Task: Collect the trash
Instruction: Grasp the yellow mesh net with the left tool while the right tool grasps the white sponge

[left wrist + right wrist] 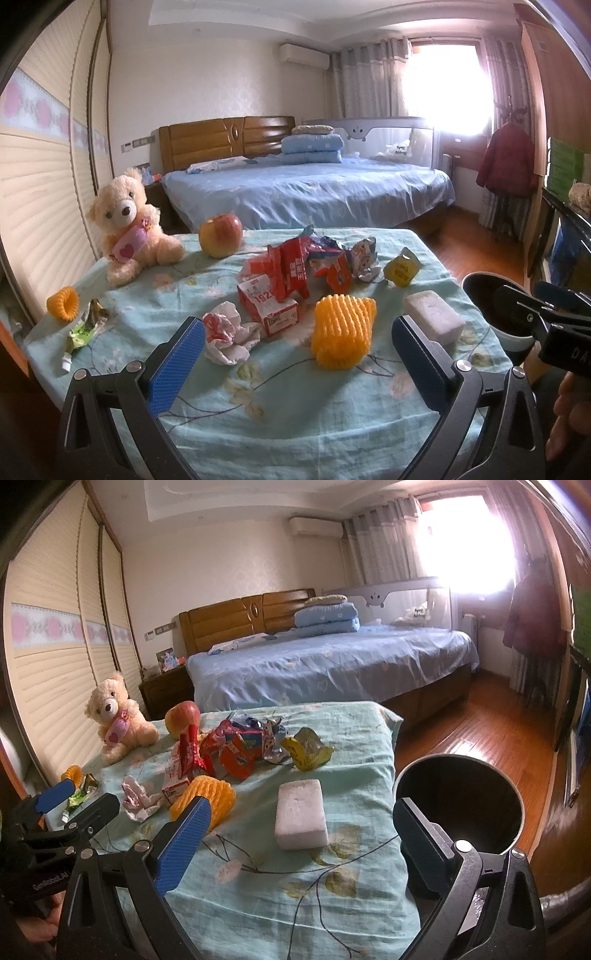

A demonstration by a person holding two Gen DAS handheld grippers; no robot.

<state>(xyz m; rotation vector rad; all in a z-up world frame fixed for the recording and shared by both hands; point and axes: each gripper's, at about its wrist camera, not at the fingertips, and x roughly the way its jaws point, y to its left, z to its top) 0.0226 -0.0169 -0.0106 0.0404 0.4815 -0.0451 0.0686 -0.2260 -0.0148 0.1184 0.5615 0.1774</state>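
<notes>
Trash lies on a table with a light green floral cloth (295,406): a yellow foam fruit net (341,332), a crumpled tissue (227,332), a red-and-white carton (271,306), torn red wrappers (295,269), a yellow packet (402,271), a white foam block (434,321) and a green wrapper (83,330). My left gripper (295,365) hovers open just short of the foam net and tissue. My right gripper (303,845) is open, with the white foam block (301,818) between and beyond its fingers. A black bin (458,805) stands at the table's right edge.
A teddy bear (127,229) and an apple (220,235) sit at the table's far left. An orange foam ring (63,302) lies near the left edge. Behind are a blue bed (306,188), wardrobe doors on the left and wooden floor (480,734) on the right.
</notes>
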